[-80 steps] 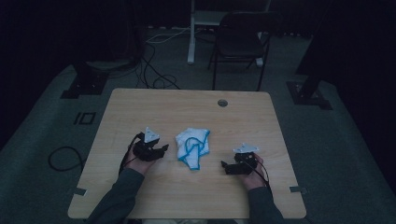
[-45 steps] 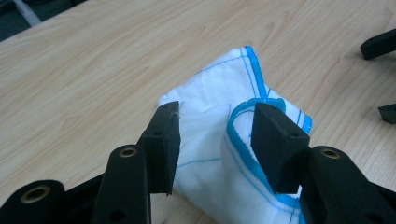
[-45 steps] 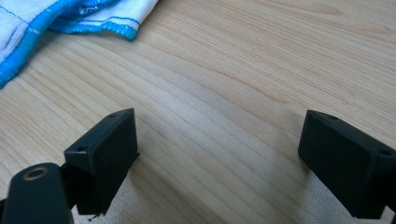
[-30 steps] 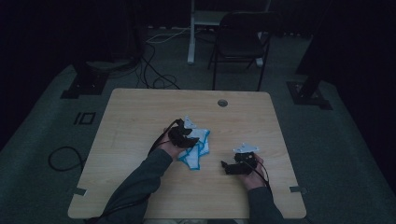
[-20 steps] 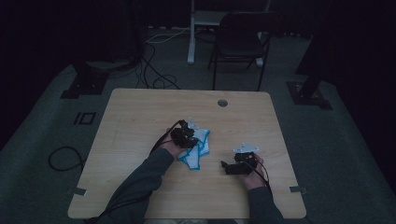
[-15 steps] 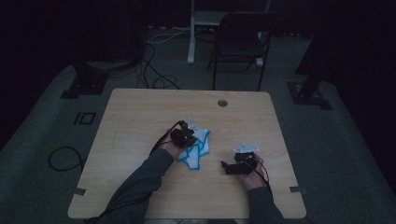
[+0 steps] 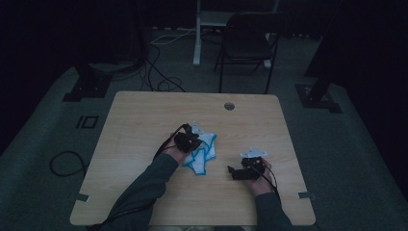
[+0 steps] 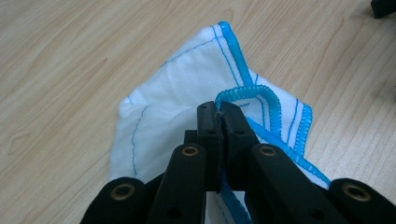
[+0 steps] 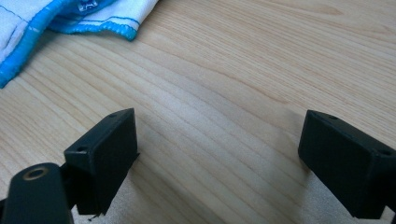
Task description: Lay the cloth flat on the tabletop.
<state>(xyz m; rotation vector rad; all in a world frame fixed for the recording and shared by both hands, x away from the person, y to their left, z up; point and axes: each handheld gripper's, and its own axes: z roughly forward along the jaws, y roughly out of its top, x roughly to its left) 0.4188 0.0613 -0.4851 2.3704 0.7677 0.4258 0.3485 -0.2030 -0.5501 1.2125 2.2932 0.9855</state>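
While the right hand-held gripper (image 9: 219, 154) rests agape on the table (image 7: 144, 120), the left hand-held gripper (image 8: 218, 122) — just closed — pinches the cloth's (image 8: 177, 84) blue hem.

Bare table (image 7: 144, 120) all round; cloth (image 7: 204, 154) mid-table

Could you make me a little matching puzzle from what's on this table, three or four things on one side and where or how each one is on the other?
Things:
1. left gripper
2. right gripper
3. white cloth
4. round hole

States or places:
a. jaws wide apart over bare wood
b. near the far edge of the table
c. jaws closed on a blue hem
d. crumpled at the table's middle

Pairs: 1-c, 2-a, 3-d, 4-b
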